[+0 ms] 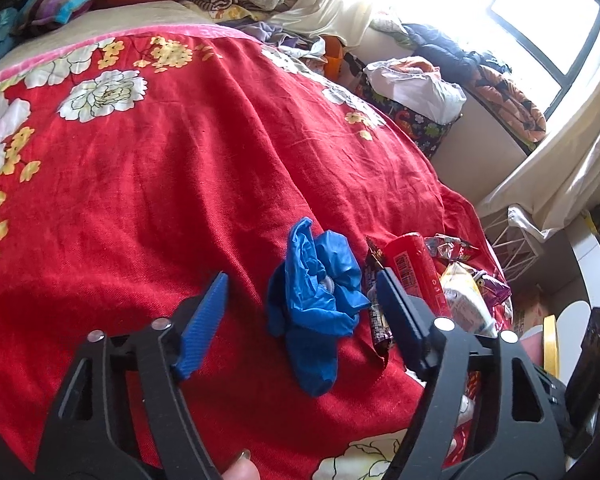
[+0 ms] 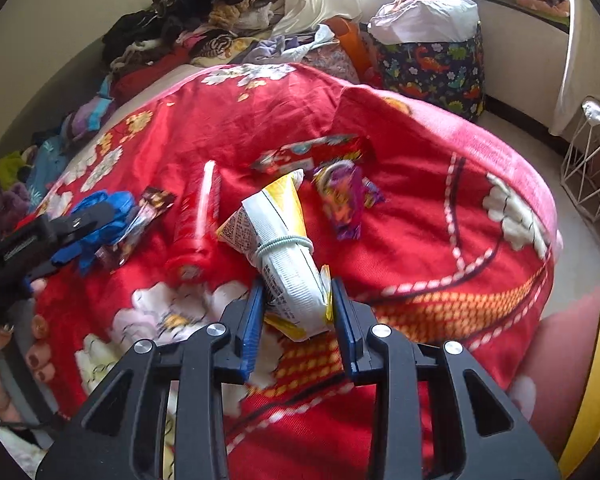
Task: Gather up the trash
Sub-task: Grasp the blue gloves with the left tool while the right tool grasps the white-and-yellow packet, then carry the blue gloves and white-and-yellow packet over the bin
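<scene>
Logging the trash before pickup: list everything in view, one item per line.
blue glove: one, blue, crumpled on the bed between the left gripper's fingers
dark candy wrapper: one, brown, beside the glove
red tube: one, red, lying right of the wrapper
white and yellow packet: one, banded, between the right gripper's fingers
purple wrapper: one, beyond the packet
red wrapper: one, farther back
red bedspread: one, floral
dinosaur-print bin: one, dark, on the floor
wire basket: one, white
left gripper: open
right gripper: closed on the packet
</scene>
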Action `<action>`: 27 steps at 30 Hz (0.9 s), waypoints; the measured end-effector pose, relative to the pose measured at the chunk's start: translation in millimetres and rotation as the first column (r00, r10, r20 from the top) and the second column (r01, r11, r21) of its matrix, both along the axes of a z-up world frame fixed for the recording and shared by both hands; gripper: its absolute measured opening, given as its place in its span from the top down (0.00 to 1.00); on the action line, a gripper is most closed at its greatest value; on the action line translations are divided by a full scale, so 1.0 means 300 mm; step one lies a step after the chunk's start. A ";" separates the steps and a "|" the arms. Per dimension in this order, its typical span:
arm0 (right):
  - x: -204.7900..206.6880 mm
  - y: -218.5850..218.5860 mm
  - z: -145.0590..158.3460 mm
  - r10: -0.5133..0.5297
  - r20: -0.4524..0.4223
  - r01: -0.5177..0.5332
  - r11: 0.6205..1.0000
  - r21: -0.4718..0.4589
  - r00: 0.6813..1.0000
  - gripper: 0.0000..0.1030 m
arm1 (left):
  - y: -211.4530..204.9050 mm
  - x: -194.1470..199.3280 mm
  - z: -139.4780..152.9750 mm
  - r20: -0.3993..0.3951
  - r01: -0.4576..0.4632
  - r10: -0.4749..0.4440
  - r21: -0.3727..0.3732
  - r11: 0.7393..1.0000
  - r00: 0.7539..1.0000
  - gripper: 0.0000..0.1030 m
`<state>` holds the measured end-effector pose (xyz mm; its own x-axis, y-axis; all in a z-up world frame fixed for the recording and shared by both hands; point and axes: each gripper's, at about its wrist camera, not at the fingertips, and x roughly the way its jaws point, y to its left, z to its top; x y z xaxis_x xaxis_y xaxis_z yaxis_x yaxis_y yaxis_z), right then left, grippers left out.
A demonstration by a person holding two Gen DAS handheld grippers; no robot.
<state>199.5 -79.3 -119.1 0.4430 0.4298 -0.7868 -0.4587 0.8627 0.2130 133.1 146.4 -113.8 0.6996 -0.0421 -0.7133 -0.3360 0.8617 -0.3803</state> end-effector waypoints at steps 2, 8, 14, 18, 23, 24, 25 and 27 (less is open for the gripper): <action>-0.023 0.000 0.006 0.005 0.005 -0.005 1.000 0.006 1.000 0.70 | -0.007 -0.001 0.000 -0.005 0.008 -0.008 0.006 1.000 1.000 0.44; -0.078 -0.041 0.024 -0.013 -0.001 0.013 0.998 0.062 1.000 0.70 | -0.028 0.002 0.011 -0.008 0.022 -0.022 0.020 1.000 1.000 0.64; -0.119 -0.086 0.047 -0.045 0.012 0.043 0.995 0.086 0.999 0.70 | -0.058 -0.001 0.049 0.020 0.047 -0.048 0.033 0.998 0.999 0.81; -0.138 -0.115 0.062 -0.051 0.028 0.047 0.993 0.105 0.998 0.70 | -0.086 -0.007 0.092 0.054 0.062 -0.065 0.053 0.997 0.996 0.82; -0.158 -0.139 0.077 -0.062 0.036 0.058 0.992 0.112 0.997 0.70 | -0.116 -0.009 0.136 0.083 0.076 -0.081 0.067 0.995 0.993 0.84; -0.161 -0.140 0.080 -0.063 0.038 0.059 0.992 0.115 0.997 0.70 | -0.126 -0.010 0.148 0.090 0.082 -0.088 0.070 0.994 0.992 0.84; -0.165 -0.146 0.087 -0.064 0.041 0.059 0.991 0.120 0.997 0.70 | -0.131 -0.011 0.154 0.094 0.086 -0.093 0.072 0.994 0.991 0.84; -0.171 -0.157 0.098 -0.068 0.047 0.061 0.990 0.128 0.997 0.70 | -0.151 -0.010 0.171 0.104 0.101 -0.108 0.073 0.992 0.989 0.84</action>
<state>148.2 -126.6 -89.6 0.5112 0.4936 -0.7036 -0.4161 0.8584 0.2999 130.0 101.0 -62.4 0.7667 -0.0740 -0.6378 -0.2027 0.9147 -0.3497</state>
